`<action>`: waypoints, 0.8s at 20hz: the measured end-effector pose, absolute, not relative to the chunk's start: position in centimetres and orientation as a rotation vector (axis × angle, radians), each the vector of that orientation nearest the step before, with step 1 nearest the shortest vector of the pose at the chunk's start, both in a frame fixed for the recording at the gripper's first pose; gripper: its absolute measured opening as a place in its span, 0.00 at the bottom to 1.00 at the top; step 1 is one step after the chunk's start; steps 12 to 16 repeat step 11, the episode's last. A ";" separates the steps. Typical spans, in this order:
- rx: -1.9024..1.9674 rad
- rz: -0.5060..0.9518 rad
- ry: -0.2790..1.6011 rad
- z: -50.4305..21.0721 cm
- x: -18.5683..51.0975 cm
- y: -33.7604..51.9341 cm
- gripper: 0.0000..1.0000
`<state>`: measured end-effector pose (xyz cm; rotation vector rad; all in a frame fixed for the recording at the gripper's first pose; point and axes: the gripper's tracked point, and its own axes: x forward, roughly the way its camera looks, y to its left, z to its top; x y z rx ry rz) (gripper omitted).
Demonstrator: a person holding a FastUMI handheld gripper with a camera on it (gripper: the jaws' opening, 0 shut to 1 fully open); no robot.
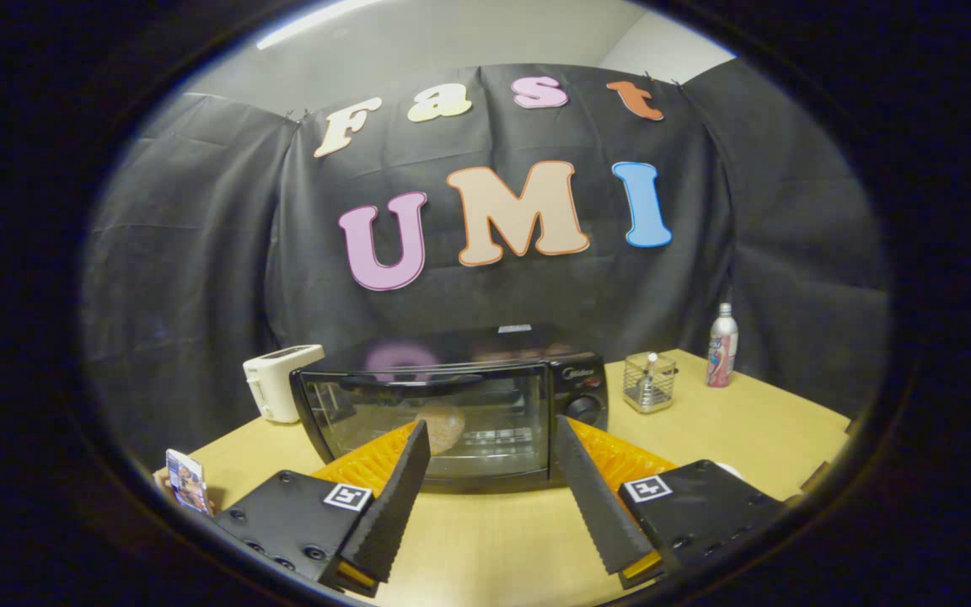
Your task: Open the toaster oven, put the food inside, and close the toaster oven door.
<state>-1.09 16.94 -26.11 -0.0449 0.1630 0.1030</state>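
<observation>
the toaster oven [452, 413] stands shut on the counter [730, 421] with round food [443, 426] visible behind its glass, just beyond the wide-open, empty gripper [494, 443]; the task looks nearly finished.

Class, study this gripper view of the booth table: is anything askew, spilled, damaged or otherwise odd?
Nothing stands out. The toaster oven sits squarely on the table with its door shut, something round and brown inside. The white toaster, wire basket and bottle stand upright. The gripper is open, holding nothing.
</observation>
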 end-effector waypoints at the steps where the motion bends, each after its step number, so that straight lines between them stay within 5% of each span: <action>1: -0.056 0.094 0.153 -25.3 -1.2 16.0 0.93; 16: -0.033 0.048 0.087 -19.5 -2.1 10.3 0.93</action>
